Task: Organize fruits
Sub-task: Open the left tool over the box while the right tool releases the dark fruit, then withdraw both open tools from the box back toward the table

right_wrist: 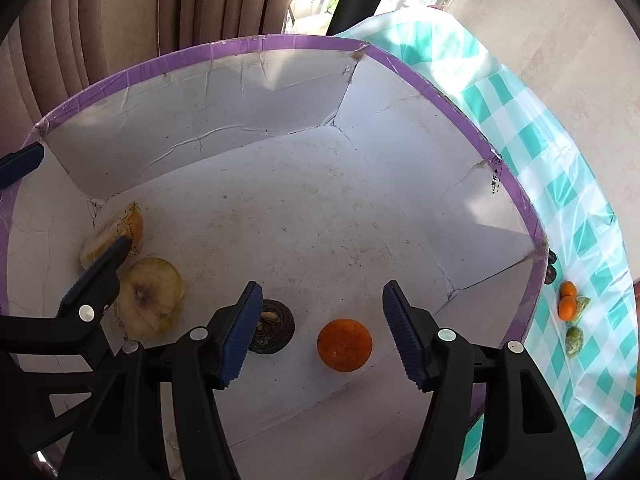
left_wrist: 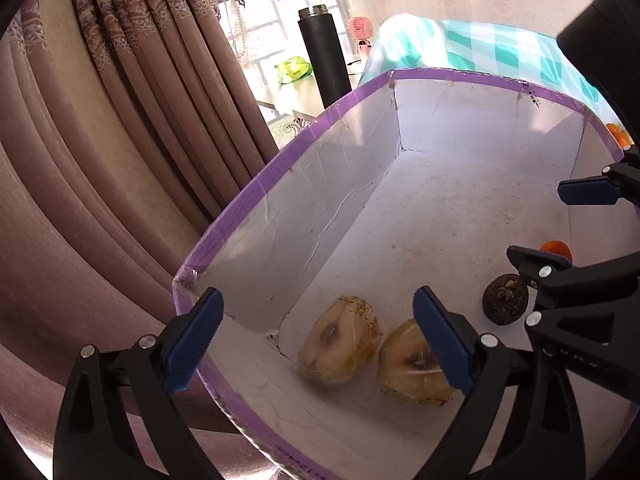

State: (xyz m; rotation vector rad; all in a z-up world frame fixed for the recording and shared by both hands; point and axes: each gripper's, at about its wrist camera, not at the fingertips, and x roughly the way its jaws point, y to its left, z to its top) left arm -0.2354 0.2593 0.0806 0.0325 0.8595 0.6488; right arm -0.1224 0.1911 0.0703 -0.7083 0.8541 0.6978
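Note:
A white cardboard box with a purple rim [left_wrist: 280, 168] [right_wrist: 280, 42] holds two wrapped yellow fruits [left_wrist: 340, 340] [left_wrist: 412, 368], a dark round fruit [left_wrist: 504, 300] and an orange [right_wrist: 345, 345]. The yellow fruits [right_wrist: 149, 298] and the dark fruit [right_wrist: 276, 326] also show in the right wrist view. My left gripper [left_wrist: 320, 344] is open above the yellow fruits at the box's near corner. My right gripper [right_wrist: 320, 336] is open, with the orange lying on the box floor between its fingers. Neither gripper holds anything.
The box stands on a teal-checked tablecloth [right_wrist: 568, 200]. Two small oranges [right_wrist: 567, 300] and a green wrapped fruit [right_wrist: 574, 340] lie on the cloth right of the box. A black flask [left_wrist: 324, 52] and brown curtains [left_wrist: 120, 120] stand behind.

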